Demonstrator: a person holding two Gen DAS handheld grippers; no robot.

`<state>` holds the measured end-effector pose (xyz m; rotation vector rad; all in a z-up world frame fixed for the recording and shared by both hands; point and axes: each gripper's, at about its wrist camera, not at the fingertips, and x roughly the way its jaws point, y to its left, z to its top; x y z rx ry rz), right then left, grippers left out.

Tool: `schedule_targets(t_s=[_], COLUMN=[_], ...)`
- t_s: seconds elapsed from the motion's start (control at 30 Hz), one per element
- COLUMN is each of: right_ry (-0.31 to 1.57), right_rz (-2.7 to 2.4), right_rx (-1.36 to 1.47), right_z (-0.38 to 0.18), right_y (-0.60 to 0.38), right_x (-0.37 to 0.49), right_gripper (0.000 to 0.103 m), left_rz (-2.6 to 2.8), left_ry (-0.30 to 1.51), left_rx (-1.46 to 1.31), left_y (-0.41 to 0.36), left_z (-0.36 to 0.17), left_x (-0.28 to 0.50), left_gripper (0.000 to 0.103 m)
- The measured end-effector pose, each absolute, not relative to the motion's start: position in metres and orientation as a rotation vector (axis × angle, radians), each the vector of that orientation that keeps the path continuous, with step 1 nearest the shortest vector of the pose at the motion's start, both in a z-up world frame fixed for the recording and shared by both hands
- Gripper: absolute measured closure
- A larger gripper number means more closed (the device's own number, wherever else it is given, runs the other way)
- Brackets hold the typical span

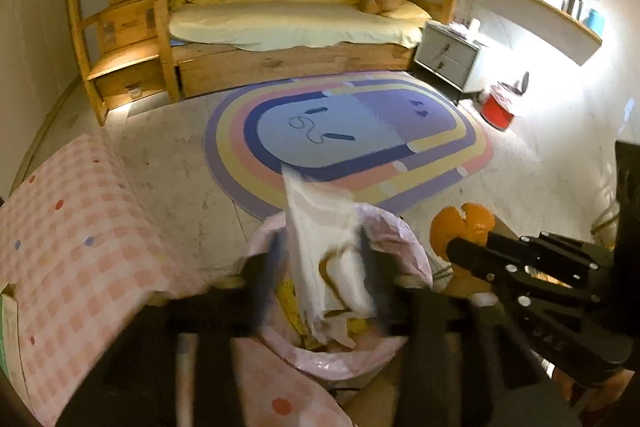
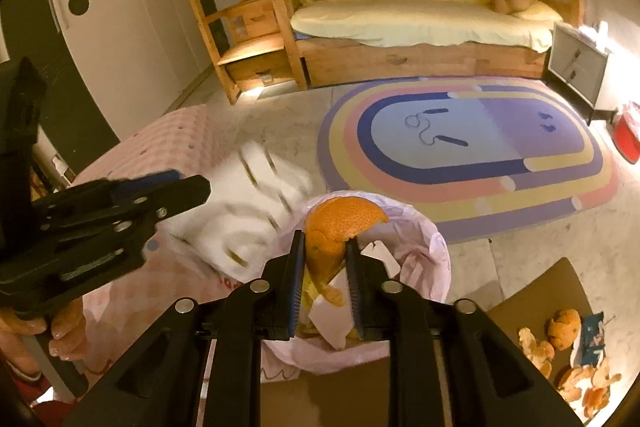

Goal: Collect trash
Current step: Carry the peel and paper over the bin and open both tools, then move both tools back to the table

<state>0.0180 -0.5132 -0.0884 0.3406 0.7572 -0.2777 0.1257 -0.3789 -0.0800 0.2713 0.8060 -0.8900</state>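
Step in hand, by judgement: depositing collected trash into the lined bin [image 2: 424, 247], both tools loaded and poised above its mouth. Right gripper [image 2: 325, 267]: jaws closed on a piece of orange peel [image 2: 340, 223], curled, pitted orange outside, paler pith within, standing up between the blue-padded fingers [image 2: 297, 283], directly over the bin. Left gripper [image 1: 324, 279]: heavily motion-blurred; a white crumpled wrapper or tissue [image 1: 320, 227] sits between its fingers, apparently gripped, though the blur leaves that unsure; it too hangs over the bin. Bin: small, lined with a pale pink plastic bag [image 1: 400, 239], already holding paper scraps and yellowish pieces. Next move, by judgement: part the jaws so that each piece drops inside the rim, not onto the liner's folded edge, then go back for the rest. Remaining trash: more orange peels [image 2: 560, 331] and a small printed wrapper [image 2: 588, 339] on a brown surface [image 2: 532, 299] at lower right. Adjacent: pink checked cloth [image 1: 80, 227] just beside the bin; rainbow rug [image 1: 344, 131] beyond.
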Motion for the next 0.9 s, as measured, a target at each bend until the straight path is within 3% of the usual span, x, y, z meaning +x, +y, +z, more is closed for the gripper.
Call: schedule_targets(t_s=[0.13,0.57,0.7,0.9], right_ry=[0.781,0.673,0.665,0.722], right_rz=[-0.283,-0.241,-0.184,-0.108], right_rx=[0.356,0.358,0.347,0.276], right_z=[-0.097,-0.042,-0.031,-0.034], right_y=[-0.52,-0.483,-0.458,-0.411], right_x=[0.026,-0.009,-0.012,0.0], right_gripper=[0.051,0.05,0.05,0.039], left_rz=[-0.843,-0.743,-0.734,-0.701], left_ry=[0.808,0.817,0.802,0.791], left_rx=[0.238,0.185,0.178,0.184], left_y=[-0.369,-0.294,-0.269,-0.221], left_z=[-0.077,-0.063,-0.054,-0.05], left_x=[0.137,0.129,0.117,0.097], left_gripper=[0.045,0.045,0.04,0.033])
